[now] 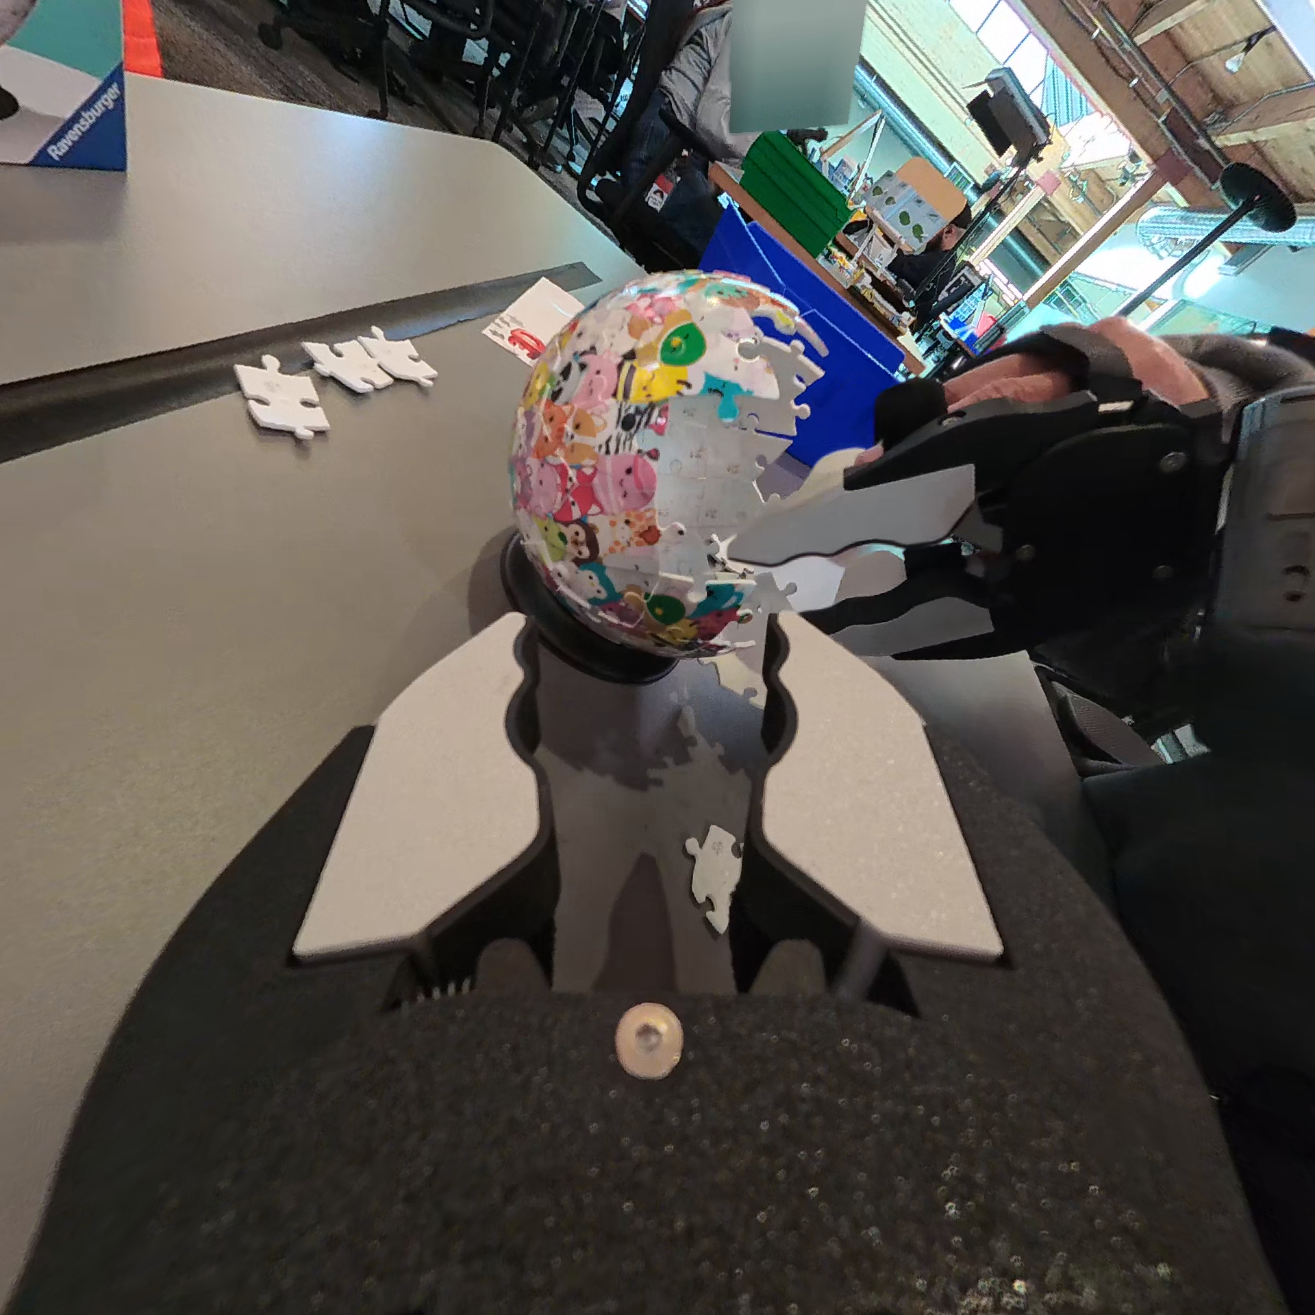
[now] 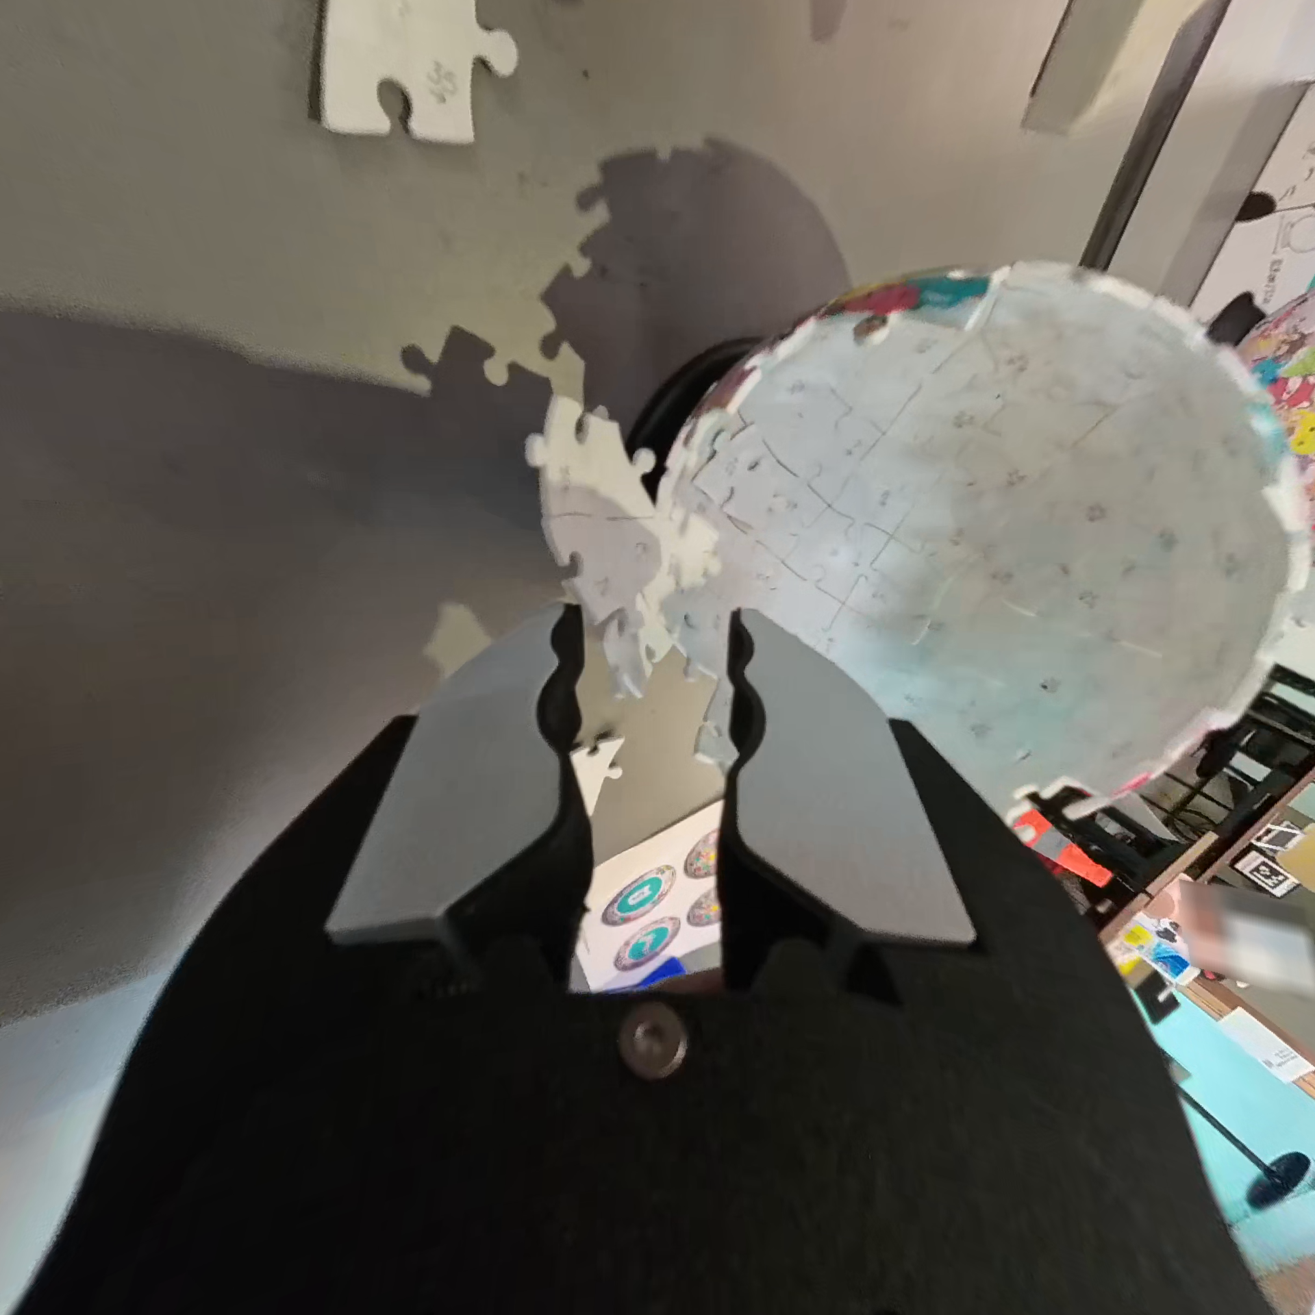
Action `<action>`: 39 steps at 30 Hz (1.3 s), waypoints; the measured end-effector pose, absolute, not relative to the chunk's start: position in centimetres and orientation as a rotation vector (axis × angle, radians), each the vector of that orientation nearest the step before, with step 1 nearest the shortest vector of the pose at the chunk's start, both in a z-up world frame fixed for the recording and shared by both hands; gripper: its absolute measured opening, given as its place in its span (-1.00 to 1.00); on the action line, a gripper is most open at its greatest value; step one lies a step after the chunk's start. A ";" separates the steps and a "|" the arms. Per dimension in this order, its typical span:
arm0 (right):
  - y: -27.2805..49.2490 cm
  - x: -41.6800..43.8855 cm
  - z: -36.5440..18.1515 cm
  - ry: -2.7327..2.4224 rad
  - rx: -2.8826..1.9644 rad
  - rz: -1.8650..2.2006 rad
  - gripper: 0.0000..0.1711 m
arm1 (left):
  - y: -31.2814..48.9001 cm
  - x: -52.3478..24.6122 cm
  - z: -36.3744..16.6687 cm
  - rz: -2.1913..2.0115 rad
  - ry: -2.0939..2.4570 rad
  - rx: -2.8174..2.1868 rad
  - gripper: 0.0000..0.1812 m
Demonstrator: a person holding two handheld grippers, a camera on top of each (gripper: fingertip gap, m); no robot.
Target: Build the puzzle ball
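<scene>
left claw [image 1: 644, 644] spread wide, empty, low over grey surface [image 1: 213, 569]. one loose white piece [image 1: 715, 875] lying between its fingers. just beyond, half-built puzzle ball [image 1: 626, 462] sitting on black ring stand [image 1: 562, 633], open side facing right. right claw [image 2: 651, 633] parted narrowly at jagged rim, nothing clearly gripped. farther left, three white pieces [image 1: 334, 377] near dark groove. box [image 1: 64, 85] at far corner.
</scene>
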State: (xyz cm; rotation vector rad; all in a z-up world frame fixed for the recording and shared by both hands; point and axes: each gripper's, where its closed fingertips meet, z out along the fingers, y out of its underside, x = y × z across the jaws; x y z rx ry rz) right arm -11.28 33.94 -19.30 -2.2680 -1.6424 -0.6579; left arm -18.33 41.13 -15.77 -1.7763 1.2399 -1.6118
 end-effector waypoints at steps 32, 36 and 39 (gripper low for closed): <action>33.2 -15.0 -19.4 -1.625 -1.982 -0.834 -0.90 | 40.9 -18.8 -15.6 -1.575 1.249 -1.764 -0.37; 33.5 -14.8 -19.2 -1.587 -2.002 -0.817 -0.97 | 40.9 -18.8 -15.6 -1.578 1.245 -1.765 -0.37; 33.6 -14.8 -19.1 -1.554 -2.031 -0.785 -0.97 | 40.8 -18.8 -15.6 -1.575 1.249 -1.765 -0.37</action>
